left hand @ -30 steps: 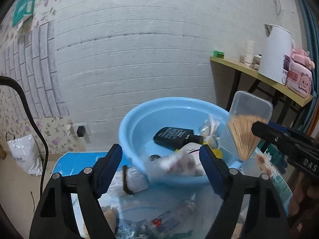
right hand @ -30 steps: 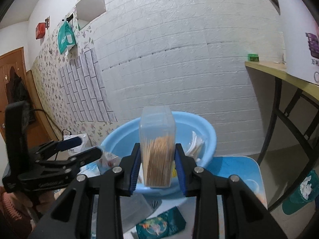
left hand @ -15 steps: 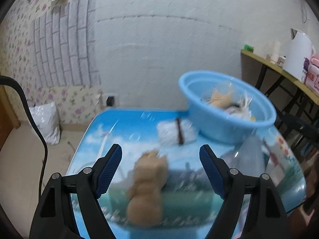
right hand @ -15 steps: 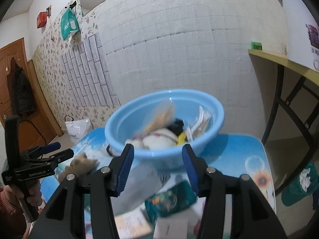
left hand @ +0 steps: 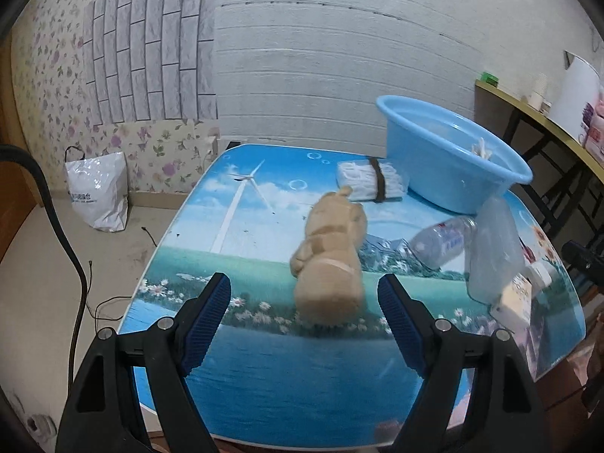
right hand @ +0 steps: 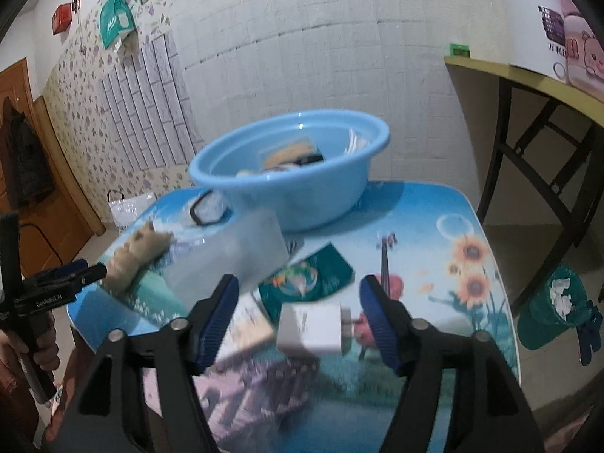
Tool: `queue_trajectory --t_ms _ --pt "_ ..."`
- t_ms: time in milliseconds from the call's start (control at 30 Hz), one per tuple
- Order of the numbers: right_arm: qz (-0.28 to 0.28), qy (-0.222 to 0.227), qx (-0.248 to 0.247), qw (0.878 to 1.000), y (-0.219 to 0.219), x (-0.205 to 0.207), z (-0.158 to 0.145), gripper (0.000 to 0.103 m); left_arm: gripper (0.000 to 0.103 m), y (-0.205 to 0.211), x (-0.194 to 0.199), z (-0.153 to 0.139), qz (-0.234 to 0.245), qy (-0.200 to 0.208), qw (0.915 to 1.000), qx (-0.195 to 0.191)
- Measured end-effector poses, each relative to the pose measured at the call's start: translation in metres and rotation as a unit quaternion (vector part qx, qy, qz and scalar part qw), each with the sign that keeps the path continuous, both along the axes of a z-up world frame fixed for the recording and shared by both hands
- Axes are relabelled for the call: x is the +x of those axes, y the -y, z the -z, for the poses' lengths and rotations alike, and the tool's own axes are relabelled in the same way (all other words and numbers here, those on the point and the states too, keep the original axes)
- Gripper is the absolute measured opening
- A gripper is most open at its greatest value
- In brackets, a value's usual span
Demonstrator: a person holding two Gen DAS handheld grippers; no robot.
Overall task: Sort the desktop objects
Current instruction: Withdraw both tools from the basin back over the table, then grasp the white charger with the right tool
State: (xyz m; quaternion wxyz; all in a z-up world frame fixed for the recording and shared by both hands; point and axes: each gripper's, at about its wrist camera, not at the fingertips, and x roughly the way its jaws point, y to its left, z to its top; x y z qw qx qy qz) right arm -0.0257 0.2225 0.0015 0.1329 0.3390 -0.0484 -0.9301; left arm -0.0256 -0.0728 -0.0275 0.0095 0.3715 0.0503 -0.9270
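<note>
Honestly, both claws are wide open and holding nothing: the left claw (left hand: 304, 311) lines up on the plush (left hand: 330, 253) lying flat mid-tabletop (left hand: 241, 370), the right claw (right hand: 298, 311) hovers over the white charger (right hand: 309, 330). I'd come straight down and pinch across the plush's narrow middle, since its long axis points away, head toward the basin (left hand: 449, 166).

Left gripper (left hand: 304, 315) wide open, empty, low at near-left. Right gripper (right hand: 298, 315) wide open, empty, near side.
</note>
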Motion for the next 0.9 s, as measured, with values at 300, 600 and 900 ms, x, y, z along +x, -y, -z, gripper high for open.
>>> queue_trajectory --t_ms 300,600,900 --pt "0.013 0.024 0.01 1.0 -0.004 0.004 0.019 0.072 0.08 -0.011 -0.006 0.011 0.004 0.013 0.9999 -0.007" --pt "0.015 0.036 0.027 0.999 0.004 -0.009 0.031 0.072 0.08 -0.02 -0.02 0.022 0.012 0.022 0.9996 -0.015" --pt "0.015 0.042 0.019 0.999 0.002 -0.019 0.047 0.076 0.083 -0.037 -0.029 0.04 0.027 0.025 0.9986 -0.039"
